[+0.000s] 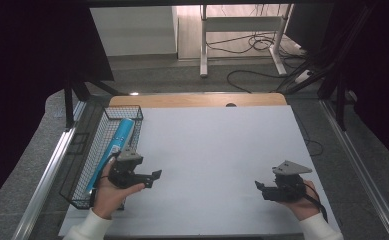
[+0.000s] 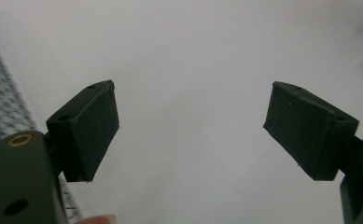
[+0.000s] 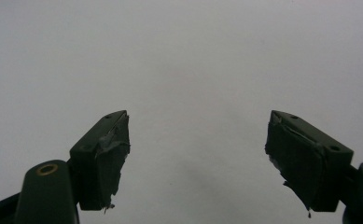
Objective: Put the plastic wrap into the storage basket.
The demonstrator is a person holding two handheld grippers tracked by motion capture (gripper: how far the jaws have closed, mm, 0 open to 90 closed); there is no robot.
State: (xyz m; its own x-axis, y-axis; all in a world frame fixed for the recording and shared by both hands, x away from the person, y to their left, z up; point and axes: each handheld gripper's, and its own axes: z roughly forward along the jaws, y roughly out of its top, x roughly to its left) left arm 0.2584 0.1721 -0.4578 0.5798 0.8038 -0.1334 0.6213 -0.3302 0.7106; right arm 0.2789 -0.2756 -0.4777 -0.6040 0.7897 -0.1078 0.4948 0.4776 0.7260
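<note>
High view looks down on a white table top (image 1: 217, 165) with a black wire basket (image 1: 89, 165) lying along its left edge. A blue tube-shaped package (image 1: 113, 147) lies lengthwise inside the basket, its far end near the basket's far wall. Just right of the basket, the left hand (image 1: 109, 192) holds the left gripper (image 1: 152, 177) low over the white surface, its jaws pointing away from the basket. Well to the right of the basket, near the table's right edge, the right hand (image 1: 302, 200) holds the right gripper (image 1: 258, 187), its jaws pointing back toward the basket. Left gripper view shows that gripper's jaws spread wide with nothing between them, bare white surface beyond and basket mesh (image 2: 4, 107) at the side. Right gripper view shows its jaws spread wide too, gripping nothing, with worn, frayed pads (image 3: 111, 158).
</note>
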